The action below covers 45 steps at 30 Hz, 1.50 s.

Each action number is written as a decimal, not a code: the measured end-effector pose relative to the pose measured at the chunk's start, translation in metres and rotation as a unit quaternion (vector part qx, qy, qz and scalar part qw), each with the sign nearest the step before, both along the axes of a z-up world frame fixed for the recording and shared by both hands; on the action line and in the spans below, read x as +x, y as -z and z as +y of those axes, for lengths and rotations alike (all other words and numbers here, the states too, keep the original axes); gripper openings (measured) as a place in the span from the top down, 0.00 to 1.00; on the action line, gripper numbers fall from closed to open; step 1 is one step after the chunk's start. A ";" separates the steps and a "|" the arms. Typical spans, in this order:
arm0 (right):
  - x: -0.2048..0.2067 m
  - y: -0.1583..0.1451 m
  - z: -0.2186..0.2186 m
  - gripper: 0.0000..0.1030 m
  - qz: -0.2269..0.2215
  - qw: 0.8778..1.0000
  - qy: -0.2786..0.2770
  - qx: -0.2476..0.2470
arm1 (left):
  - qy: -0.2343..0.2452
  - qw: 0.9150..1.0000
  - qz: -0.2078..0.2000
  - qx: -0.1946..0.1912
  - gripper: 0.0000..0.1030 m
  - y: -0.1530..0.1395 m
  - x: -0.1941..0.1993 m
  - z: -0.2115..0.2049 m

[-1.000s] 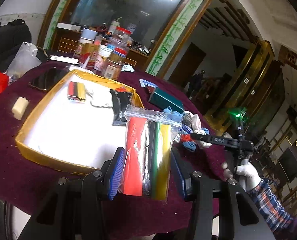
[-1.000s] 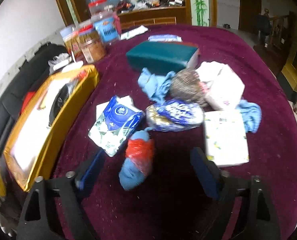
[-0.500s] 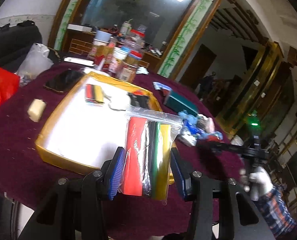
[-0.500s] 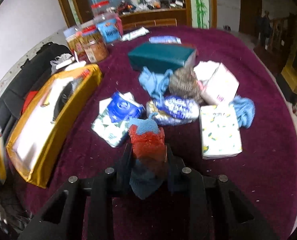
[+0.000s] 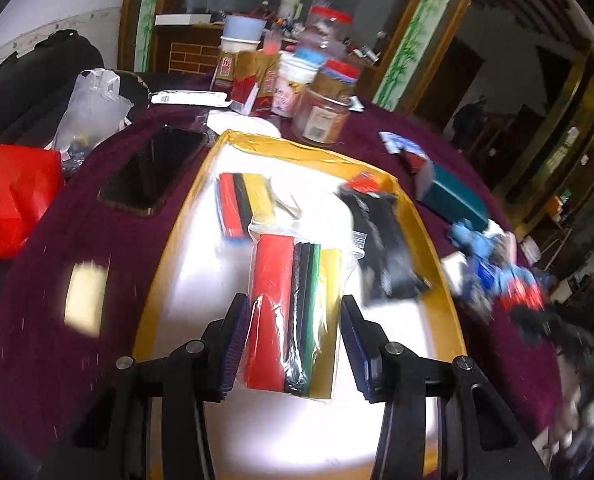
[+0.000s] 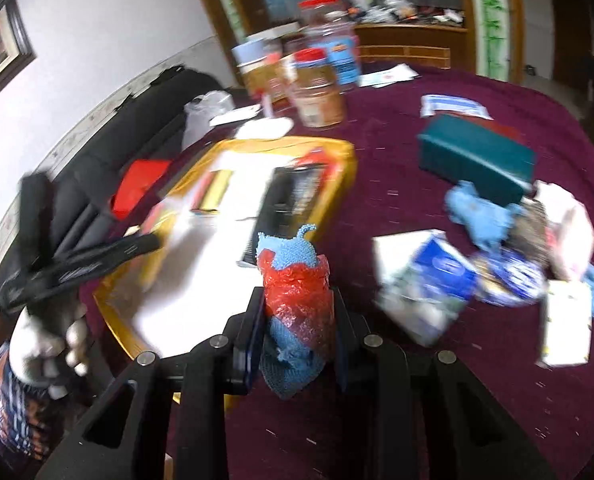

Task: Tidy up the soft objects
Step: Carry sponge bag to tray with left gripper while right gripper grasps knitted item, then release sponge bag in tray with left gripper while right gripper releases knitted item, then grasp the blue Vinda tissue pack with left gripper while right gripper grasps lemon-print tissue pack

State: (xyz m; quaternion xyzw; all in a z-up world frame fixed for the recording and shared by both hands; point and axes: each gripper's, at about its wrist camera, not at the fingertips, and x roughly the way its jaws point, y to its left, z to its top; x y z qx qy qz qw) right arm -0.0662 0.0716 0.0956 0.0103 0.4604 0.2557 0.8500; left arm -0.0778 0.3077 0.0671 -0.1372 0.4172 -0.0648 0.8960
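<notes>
Left wrist view: the left gripper [image 5: 293,344] has its fingers closed against a clear bag of coloured sponge sheets [image 5: 295,312], held upright between the pads over the gold-rimmed tray [image 5: 433,240] — a delivery in progress, I'd say. Right wrist view: the right gripper [image 6: 297,332] is clamped on a blue knitted cloth in red netting [image 6: 297,300], tray just ahead and left of its fingers. Next up, probably lowering each bundle onto bare tray floor and releasing — without landing on the black item [image 5: 381,248] beyond the fingertips.
</notes>
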 end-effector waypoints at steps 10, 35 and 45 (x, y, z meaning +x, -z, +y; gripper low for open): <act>0.043 0.037 0.096 0.73 0.061 0.996 -0.056 -0.025 | -0.027 0.997 0.046 -0.053 0.35 0.024 0.060 0.027; 0.026 -0.022 0.004 0.29 -0.040 0.999 0.027 0.001 | -0.011 0.984 -0.047 -0.170 0.14 -0.009 -0.072 0.014; 0.005 0.019 -0.197 0.23 -0.041 0.974 0.219 0.039 | 0.091 0.988 -0.042 -0.114 0.14 -0.021 -0.075 -0.085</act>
